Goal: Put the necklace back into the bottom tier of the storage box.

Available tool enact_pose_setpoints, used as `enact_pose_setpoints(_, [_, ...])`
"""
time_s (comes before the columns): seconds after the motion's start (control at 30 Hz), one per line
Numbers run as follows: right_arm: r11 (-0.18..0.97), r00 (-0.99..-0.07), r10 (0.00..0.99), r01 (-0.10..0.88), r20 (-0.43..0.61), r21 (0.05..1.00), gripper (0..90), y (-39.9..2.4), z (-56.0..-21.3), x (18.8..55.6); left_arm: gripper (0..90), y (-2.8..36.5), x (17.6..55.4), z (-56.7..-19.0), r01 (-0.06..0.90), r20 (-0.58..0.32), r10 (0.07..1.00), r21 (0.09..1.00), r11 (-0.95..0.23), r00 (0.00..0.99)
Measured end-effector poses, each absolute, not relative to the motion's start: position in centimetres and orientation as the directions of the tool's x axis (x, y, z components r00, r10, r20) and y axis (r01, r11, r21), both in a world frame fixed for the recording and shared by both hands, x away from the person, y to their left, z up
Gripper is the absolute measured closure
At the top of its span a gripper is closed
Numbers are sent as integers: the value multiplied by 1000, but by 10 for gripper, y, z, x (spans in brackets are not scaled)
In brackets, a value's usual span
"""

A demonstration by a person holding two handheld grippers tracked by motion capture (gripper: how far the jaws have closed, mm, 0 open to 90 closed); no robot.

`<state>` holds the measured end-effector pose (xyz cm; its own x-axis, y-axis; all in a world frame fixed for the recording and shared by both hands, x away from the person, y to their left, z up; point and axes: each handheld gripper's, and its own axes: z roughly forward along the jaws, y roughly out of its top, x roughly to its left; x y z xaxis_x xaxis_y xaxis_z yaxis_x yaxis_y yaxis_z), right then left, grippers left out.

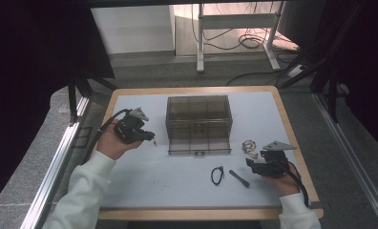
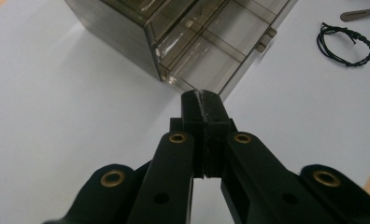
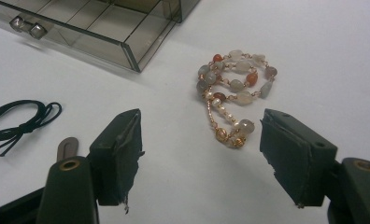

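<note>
Lying on matte white table (image 1: pixel 144 181), right of smoky clear-plastic drawer box (image 1: pixel 199 123): coiled bead bracelet (image 3: pixel 232 86), glossy stones, between wide-open right gripper (image 3: pixel 199 158) pads, untouched. Left gripper (image 2: pixel 203 100) shut, empty.

High view looks down the table; both tongs views, close, share the drawer box (image 1: pixel 199 125).

You had a smoky grey see-through box (image 1: pixel 199 124) on the white tabletop (image 1: pixel 177 186), a bracelet (image 3: pixel 233 88) of grey, cream and orange beads, a black cord loop (image 3: pixel 19 121), and black grippers.
</note>
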<state>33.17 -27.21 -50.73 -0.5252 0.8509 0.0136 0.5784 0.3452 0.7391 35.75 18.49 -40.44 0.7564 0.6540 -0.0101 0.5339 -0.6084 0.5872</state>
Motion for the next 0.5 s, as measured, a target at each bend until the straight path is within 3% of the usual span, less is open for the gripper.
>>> enact_pose_setpoints(0.5, [344, -523, 852, 580, 14, 739, 297, -273, -507, 331, 900, 160, 374, -403, 511, -25, 618, 589, -626, 785])
